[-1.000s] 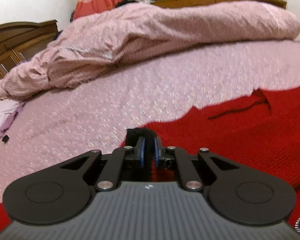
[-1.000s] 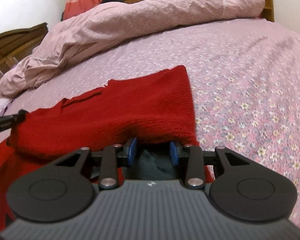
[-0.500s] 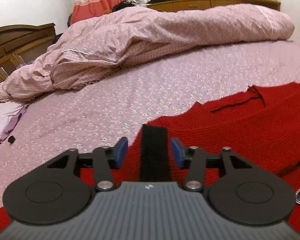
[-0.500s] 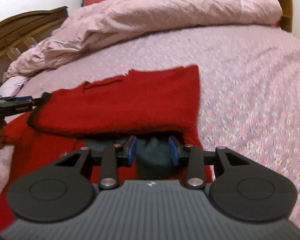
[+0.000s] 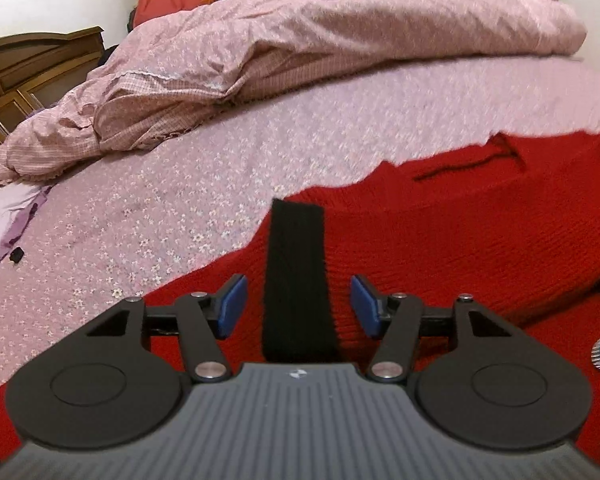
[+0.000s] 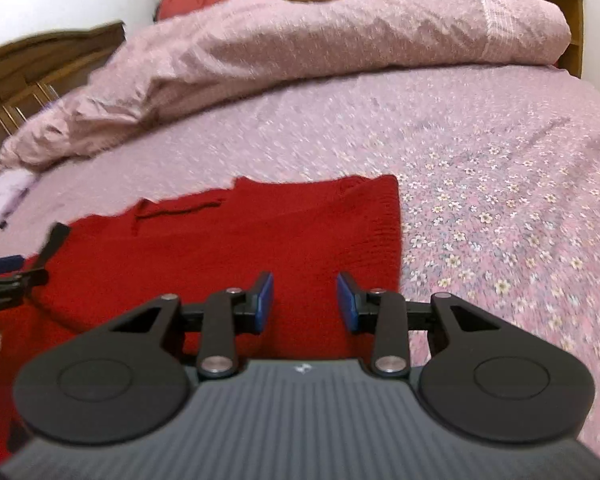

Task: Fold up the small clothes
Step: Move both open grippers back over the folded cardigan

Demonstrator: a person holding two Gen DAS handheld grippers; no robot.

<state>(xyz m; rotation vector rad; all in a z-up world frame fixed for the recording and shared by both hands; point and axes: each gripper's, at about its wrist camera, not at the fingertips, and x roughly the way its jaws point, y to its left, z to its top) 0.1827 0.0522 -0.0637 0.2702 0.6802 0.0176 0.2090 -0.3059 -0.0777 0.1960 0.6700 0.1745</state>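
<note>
A red knitted garment [image 5: 460,248] lies folded on the flowered bed sheet [image 5: 180,208]. A black strap [image 5: 296,248] of it rests flat on the red knit, running away from me. My left gripper [image 5: 298,304] straddles the strap's near end; its jaws are opening and the blue pads [image 5: 232,304] stand clear of the strap on both sides. In the right wrist view the red garment [image 6: 220,248] spreads flat, and my right gripper [image 6: 305,300] hovers open over its near right part with nothing between the pads. The left gripper [image 6: 4,276] shows at the left edge there.
A rumpled pink duvet [image 5: 300,48] is heaped across the far side of the bed. A wooden headboard [image 5: 32,64] stands at the left, with a lilac cloth [image 5: 4,216] beside it. Bare flowered sheet [image 6: 500,200] stretches to the right of the garment.
The left gripper went from shut on the black strap to open, and the strap now lies on the knit. The dark cloth between the right gripper's pads is gone; the garment lies flatter.
</note>
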